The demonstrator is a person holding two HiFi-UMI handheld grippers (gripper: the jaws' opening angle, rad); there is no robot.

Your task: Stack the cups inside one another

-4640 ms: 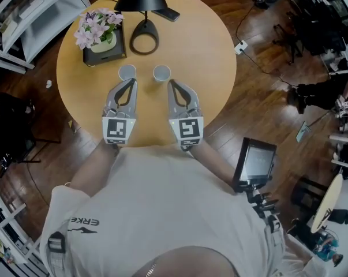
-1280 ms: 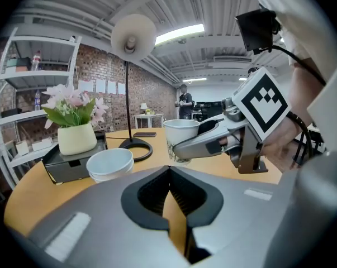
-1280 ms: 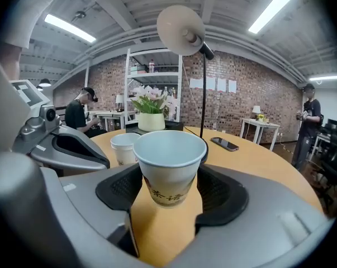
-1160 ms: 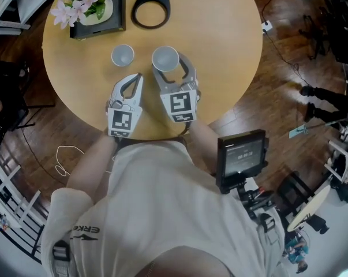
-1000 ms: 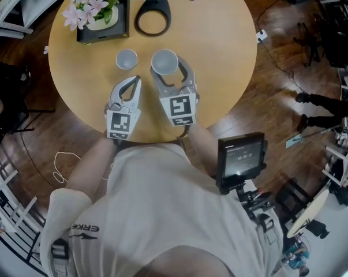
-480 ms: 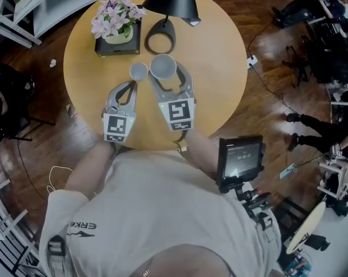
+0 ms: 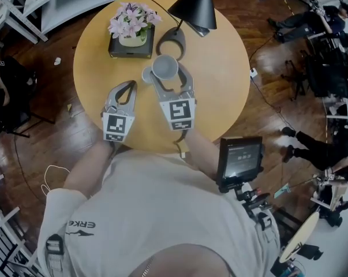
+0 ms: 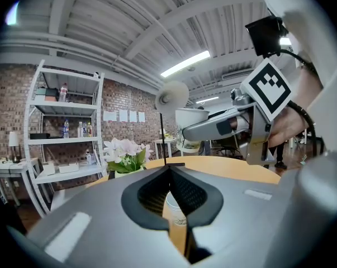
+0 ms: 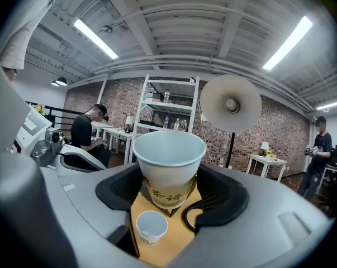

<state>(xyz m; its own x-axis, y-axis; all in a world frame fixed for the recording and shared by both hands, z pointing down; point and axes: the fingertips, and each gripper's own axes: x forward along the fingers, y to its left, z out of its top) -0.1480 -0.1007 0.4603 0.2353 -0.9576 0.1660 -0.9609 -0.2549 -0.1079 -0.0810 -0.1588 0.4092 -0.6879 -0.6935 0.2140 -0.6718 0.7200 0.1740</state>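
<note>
Right gripper pinched the raised cup over the standing cup, upper centre. Lowered seemingly off-centre, it might topple it. Left gripper was pressed together.

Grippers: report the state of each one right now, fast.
Left gripper: closed, holding nothing.
Right gripper: closed on a paper cup.

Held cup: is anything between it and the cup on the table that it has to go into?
Nothing visible. The held cup, in the right gripper, hangs above and beside the empty table cup; the left gripper is off to the side.
</note>
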